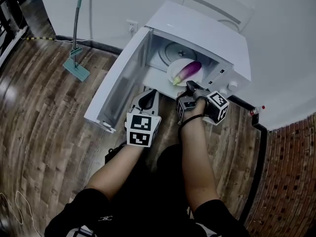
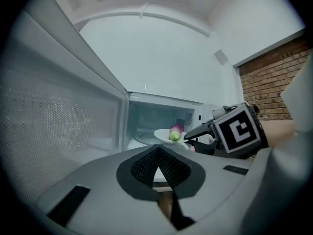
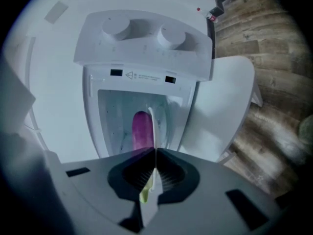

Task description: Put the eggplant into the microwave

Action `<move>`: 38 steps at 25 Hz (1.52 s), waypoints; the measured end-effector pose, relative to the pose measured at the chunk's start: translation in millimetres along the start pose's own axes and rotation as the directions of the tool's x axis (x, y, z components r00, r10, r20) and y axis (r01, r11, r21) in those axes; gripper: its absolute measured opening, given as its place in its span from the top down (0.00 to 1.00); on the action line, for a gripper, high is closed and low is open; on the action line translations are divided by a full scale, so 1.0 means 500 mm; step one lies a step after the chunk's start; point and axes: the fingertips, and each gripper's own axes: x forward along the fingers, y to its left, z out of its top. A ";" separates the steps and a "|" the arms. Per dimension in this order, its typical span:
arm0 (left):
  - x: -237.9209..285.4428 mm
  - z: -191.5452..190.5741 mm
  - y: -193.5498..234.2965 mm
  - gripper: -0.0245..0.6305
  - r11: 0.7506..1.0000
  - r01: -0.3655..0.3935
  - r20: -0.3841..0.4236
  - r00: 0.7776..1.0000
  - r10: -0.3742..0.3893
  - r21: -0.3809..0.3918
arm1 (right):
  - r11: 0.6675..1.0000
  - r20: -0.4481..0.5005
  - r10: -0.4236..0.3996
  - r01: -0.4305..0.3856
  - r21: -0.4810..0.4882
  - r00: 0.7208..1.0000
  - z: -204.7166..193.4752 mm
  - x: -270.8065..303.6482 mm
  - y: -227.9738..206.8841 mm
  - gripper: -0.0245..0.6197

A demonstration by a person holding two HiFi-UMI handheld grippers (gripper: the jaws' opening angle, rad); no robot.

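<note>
Your right gripper [image 1: 190,86] pinches the rim of the white plate [image 1: 174,72] that carries the eggplant [image 1: 191,70], at the mouth of the open microwave [image 1: 197,33], upper centre of the head view. Your left gripper [image 1: 147,98] has its jaws pressed together on nothing. By my judgement, what is left is to slide the plate in, set it down and release.

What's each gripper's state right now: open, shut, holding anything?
Left gripper: shut, nothing between its jaws.
Right gripper: shut on the rim of the plate, which carries the eggplant.

Door [image 1: 117,85] wide open, plate [image 1: 173,70] in microwave [image 1: 207,33] mouth
</note>
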 end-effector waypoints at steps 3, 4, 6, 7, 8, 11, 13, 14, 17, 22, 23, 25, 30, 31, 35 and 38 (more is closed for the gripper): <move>-0.003 -0.004 0.006 0.96 1.000 0.006 0.000 1.000 -0.006 0.002 | 1.000 0.017 0.006 -0.006 0.011 1.000 0.005 0.031 0.015 0.92; -0.003 -0.003 0.007 0.96 1.000 0.008 0.001 1.000 -0.008 0.005 | 1.000 0.022 0.010 -0.011 0.009 1.000 0.009 0.044 0.021 0.92; -0.001 -0.002 0.009 0.96 1.000 0.011 0.004 1.000 -0.011 0.005 | 1.000 0.028 0.025 -0.025 0.004 0.999 0.016 0.074 0.034 0.92; -0.001 -0.002 0.010 0.96 1.000 0.012 0.006 1.000 -0.012 0.000 | 1.000 0.030 0.026 -0.026 0.001 0.999 0.018 0.089 0.037 0.92; 0.000 -0.003 0.011 0.96 1.000 0.011 0.006 1.000 -0.011 -0.008 | 1.000 0.029 0.023 -0.023 -0.002 0.999 0.018 0.103 0.038 0.92; 0.001 -0.007 0.012 0.96 0.999 0.008 0.000 1.000 -0.008 -0.033 | 1.000 0.029 0.008 -0.008 -0.009 1.000 0.022 0.143 0.037 0.92; 0.001 -0.013 0.014 0.96 0.999 0.002 -0.006 1.000 -0.002 -0.038 | 1.000 0.031 -0.003 0.003 -0.016 1.000 0.027 0.167 0.034 0.92; 0.001 -0.017 0.016 0.96 0.999 -0.002 -0.009 1.000 0.002 -0.039 | 1.000 0.029 -0.009 0.010 -0.017 1.000 0.030 0.179 0.031 0.92; -0.003 -0.029 0.023 0.96 0.999 -0.019 -0.018 1.000 0.018 -0.043 | 0.999 0.031 -0.030 0.031 -0.011 0.999 0.038 0.210 0.020 0.92; -0.010 -0.042 0.037 0.96 0.998 -0.052 -0.024 0.998 0.051 -0.030 | 0.998 0.049 -0.055 0.057 -0.023 0.997 0.064 0.253 0.012 0.92; -0.011 -0.042 0.041 0.96 0.998 -0.058 -0.023 0.998 0.057 -0.027 | 0.998 0.053 -0.058 0.059 -0.029 0.997 0.068 0.261 0.012 0.92; -0.012 -0.038 0.041 0.96 0.998 -0.063 -0.021 0.998 0.062 -0.031 | 0.996 0.058 -0.061 0.064 -0.055 0.996 0.073 0.272 0.015 0.92; -0.012 -0.033 0.038 0.96 0.997 -0.070 -0.020 0.997 0.070 -0.021 | 0.984 0.078 -0.092 0.103 -0.146 0.993 0.074 0.281 0.024 0.92; -0.013 -0.032 0.039 0.96 0.997 -0.073 -0.019 0.997 0.072 -0.017 | 0.977 0.089 -0.103 0.117 -0.177 0.991 0.073 0.281 0.024 0.92; -0.017 -0.030 0.039 0.96 0.997 -0.076 -0.016 0.997 0.076 -0.003 | 0.912 0.163 -0.159 0.208 -0.353 0.974 0.075 0.275 0.025 0.92; -0.021 -0.031 0.038 0.96 0.997 -0.077 -0.017 0.997 0.077 -0.005 | 0.808 0.234 -0.190 0.287 -0.515 0.954 0.077 0.270 0.034 0.88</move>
